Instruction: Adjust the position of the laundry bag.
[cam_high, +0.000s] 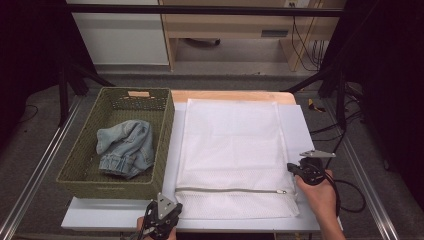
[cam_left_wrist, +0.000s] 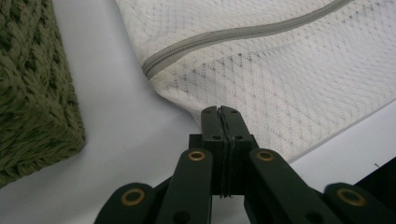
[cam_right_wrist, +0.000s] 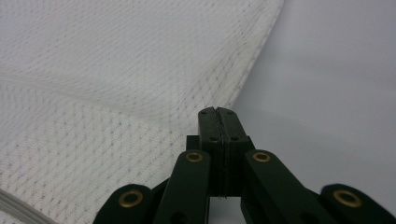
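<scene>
High view placed the white mesh zippered laundry bag (cam_high: 235, 155) flat on the worktop (cam_high: 100, 217), just right of the green woven basket (cam_high: 162, 150). Left hand-held gripper (cam_left_wrist: 220, 112) and right hand-held gripper (cam_right_wrist: 217, 114) were fully closed at the bag's edges; whether mesh was pinched cannot be told. Recommended practice was to grip one layer only beside the grey zipper (cam_left_wrist: 233, 35).

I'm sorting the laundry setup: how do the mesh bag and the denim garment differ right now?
The mesh bag is white and lies spread flat on the table; the denim garment is light blue and crumpled. The bag sits beside the green basket, while the denim lies inside it. Both are soft fabric.
</scene>
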